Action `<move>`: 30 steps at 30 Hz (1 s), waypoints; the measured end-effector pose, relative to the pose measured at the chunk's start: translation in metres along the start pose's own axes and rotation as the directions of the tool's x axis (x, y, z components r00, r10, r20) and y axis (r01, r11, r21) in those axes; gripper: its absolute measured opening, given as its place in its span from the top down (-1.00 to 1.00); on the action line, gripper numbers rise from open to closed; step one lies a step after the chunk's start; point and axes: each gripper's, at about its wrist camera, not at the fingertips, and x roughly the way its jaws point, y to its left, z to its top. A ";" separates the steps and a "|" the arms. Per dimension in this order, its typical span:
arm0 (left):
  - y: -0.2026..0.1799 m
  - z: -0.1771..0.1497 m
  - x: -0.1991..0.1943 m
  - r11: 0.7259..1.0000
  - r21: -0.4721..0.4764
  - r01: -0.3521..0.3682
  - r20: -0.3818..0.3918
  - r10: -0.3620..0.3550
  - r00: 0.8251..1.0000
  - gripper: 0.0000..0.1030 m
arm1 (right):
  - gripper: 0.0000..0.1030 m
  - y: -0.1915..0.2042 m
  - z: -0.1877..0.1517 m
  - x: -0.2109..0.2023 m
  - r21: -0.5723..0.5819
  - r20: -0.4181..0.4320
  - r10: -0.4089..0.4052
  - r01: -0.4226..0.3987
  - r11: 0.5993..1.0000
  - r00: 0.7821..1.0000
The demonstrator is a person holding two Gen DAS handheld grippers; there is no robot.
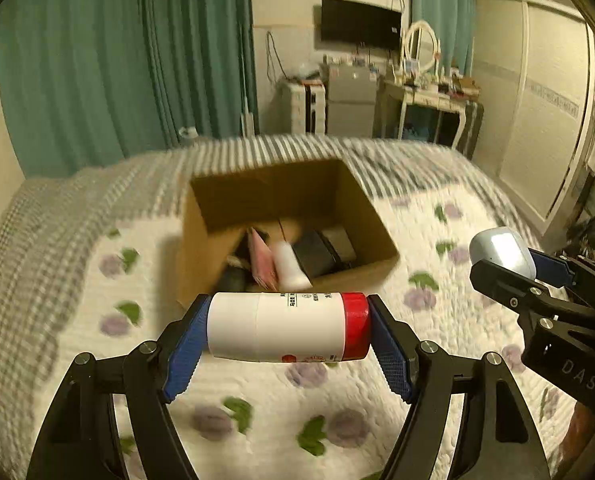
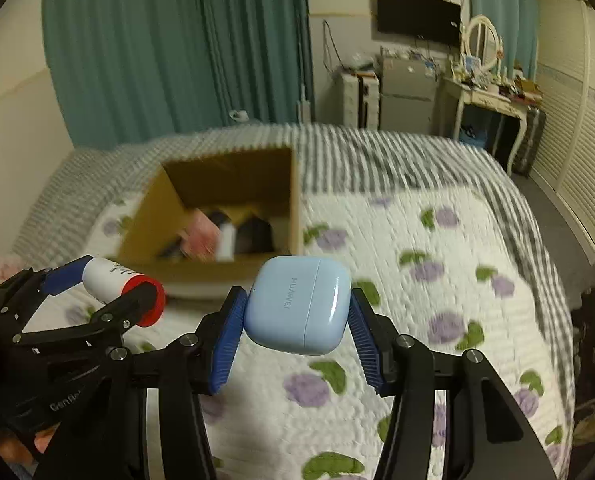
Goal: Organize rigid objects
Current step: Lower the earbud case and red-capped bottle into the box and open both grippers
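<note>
Jaws clamp the bottle [image 1: 287, 327] endwise, red cap rightward.

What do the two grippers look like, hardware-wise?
Both match: the left gripper and right gripper have black plastic linkage arms with silver pivot bolts and blue ribbed pads on the jaws. White lettering marks the bodies. No cables or sleeves visible.

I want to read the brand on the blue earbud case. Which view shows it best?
The right wrist view: the earbud case sits centered in the right gripper, lettering legible. The left wrist view catches only its glared end at the edge.
</note>
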 end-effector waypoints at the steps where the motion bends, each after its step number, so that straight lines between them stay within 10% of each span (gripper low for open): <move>1: 0.005 0.008 -0.001 1.000 0.002 -0.001 0.010 0.001 1.000 -0.49 | 0.00 0.005 0.007 -0.003 -0.020 0.009 0.000 0.000 1.000 1.000; 16: 0.053 0.082 0.072 0.998 0.040 -0.043 0.076 0.040 0.996 -0.49 | 0.00 0.053 0.112 0.065 -0.161 0.081 0.070 -0.056 0.985 0.994; 30: 0.048 0.057 0.186 0.996 0.087 -0.010 -0.079 0.017 0.997 -0.49 | 0.00 0.045 0.100 0.195 -0.175 -0.002 0.072 -0.071 0.982 0.997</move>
